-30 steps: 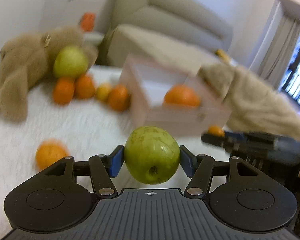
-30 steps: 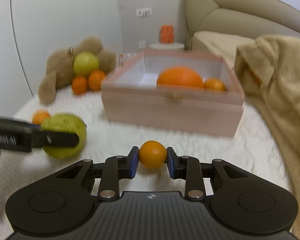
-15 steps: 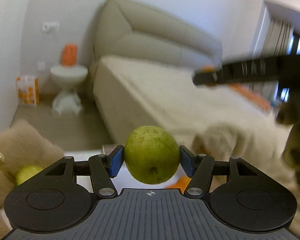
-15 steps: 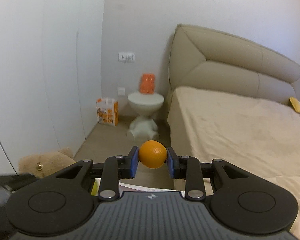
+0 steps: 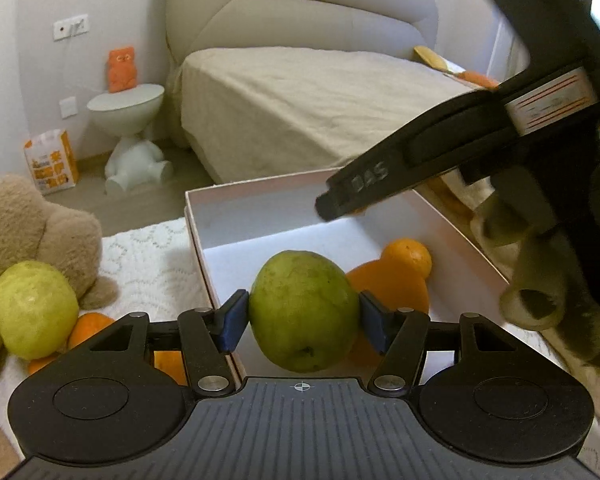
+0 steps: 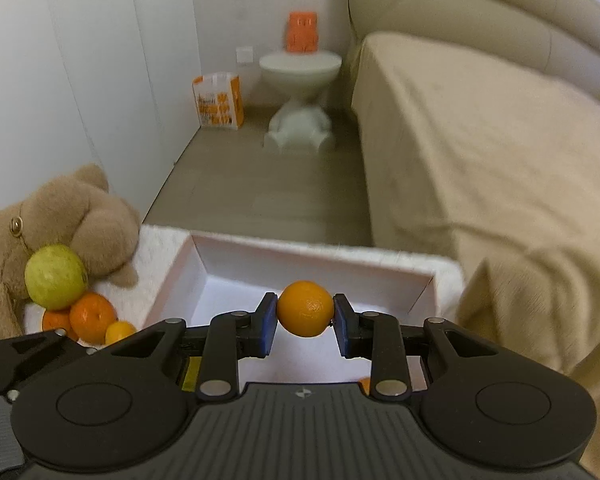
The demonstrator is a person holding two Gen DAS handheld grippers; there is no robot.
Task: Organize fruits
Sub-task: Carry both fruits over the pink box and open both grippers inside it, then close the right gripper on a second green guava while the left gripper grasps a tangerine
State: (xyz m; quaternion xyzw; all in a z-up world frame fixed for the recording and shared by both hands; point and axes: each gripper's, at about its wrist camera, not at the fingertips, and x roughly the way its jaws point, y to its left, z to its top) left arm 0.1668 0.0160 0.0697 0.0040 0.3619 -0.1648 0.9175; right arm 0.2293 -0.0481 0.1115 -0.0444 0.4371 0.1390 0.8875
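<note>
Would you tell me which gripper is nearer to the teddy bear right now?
Left. The left gripper, clamping a green fruit, sits beside the teddy bear; the right gripper, holding a small orange, is farther off over the box.

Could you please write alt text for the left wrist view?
The left tongs grip a green pear above an open white box holding oranges. The right tongs reach in above the box; a teddy bear and more fruit sit left.

Open box [image 5: 204, 232] mouth — two oranges [image 5: 396, 280] inside right, right claw [image 5: 340, 200] overhead, bear [image 5: 28, 232] left.
</note>
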